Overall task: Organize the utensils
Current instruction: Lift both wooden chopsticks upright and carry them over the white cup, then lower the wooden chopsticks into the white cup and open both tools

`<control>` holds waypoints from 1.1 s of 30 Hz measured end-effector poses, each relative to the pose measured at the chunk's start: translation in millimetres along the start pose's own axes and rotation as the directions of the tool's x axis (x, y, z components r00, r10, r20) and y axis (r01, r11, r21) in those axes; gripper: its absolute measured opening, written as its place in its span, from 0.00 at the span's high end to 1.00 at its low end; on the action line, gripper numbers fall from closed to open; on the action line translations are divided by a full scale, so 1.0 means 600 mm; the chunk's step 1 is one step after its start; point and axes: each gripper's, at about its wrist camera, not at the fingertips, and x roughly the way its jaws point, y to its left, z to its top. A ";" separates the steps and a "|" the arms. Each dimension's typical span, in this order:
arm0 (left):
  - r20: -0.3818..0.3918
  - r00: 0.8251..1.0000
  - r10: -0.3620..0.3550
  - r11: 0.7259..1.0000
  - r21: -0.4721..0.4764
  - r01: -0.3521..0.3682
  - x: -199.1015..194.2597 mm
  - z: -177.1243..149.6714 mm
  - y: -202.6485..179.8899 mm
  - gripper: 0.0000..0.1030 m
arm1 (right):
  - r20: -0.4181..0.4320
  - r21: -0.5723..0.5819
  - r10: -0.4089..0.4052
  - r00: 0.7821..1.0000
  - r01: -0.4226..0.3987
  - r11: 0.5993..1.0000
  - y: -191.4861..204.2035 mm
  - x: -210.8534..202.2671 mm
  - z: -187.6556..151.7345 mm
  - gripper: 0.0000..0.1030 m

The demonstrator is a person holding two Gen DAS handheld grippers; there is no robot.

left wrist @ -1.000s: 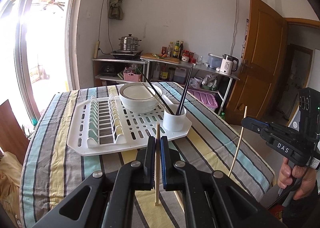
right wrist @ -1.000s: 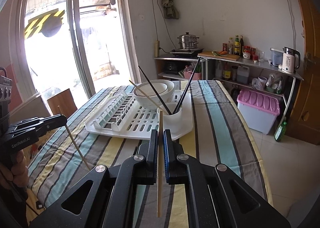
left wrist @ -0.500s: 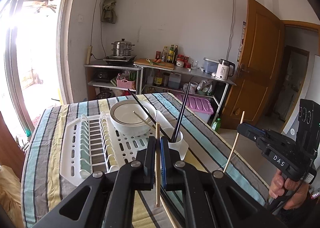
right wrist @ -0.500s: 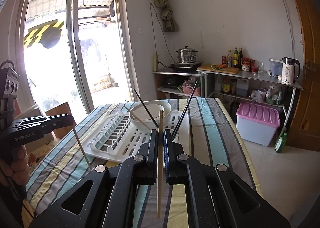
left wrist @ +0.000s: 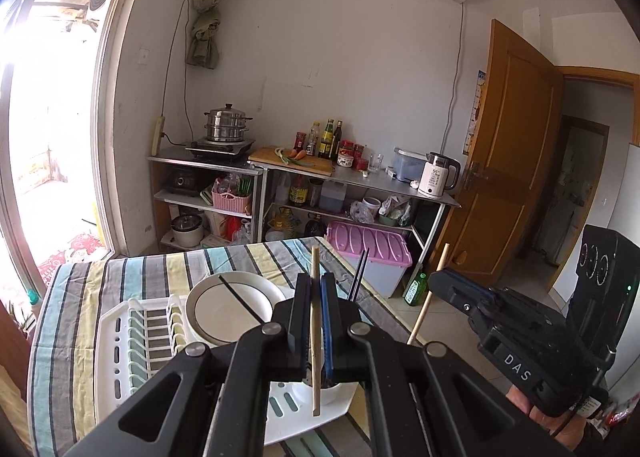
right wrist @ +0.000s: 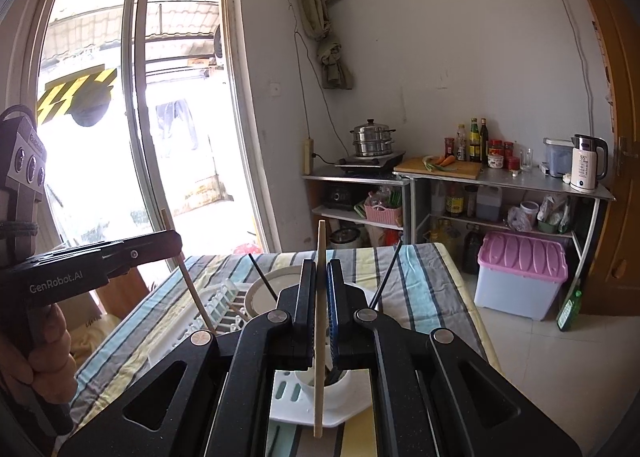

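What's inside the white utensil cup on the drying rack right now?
The white cup holds black chopsticks that lean out above the rim. The closed right gripper and its wooden chopstick cover most of the opening, so the cup's bottom cannot be seen.

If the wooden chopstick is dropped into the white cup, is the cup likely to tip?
Probably not: the white cup looks squat and sits on the flat drying rack. Still, the black chopsticks in it lean outward, so it may wobble. The wooden chopstick seems thin and light.

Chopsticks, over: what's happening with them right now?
Left claw shut on wooden chopstick. Right claw shut on second chopstick. Both above white cup. Black chopsticks already inside.
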 end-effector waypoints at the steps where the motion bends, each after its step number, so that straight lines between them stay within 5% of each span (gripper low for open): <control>1: 0.004 1.000 -0.002 1.000 0.001 0.002 0.007 0.007 -0.001 0.96 | 0.006 0.002 0.000 1.000 0.000 1.000 -0.001 0.006 0.006 0.95; 15: -0.029 0.999 -0.020 1.000 -0.002 0.020 0.116 0.014 0.009 0.96 | -0.006 0.025 0.005 1.000 -0.005 1.000 -0.028 0.099 0.012 0.95; 33: -0.149 0.989 0.016 0.999 -0.026 -0.020 0.192 -0.071 0.042 0.96 | -0.122 0.034 -0.025 0.992 0.029 0.999 -0.056 0.153 -0.055 0.95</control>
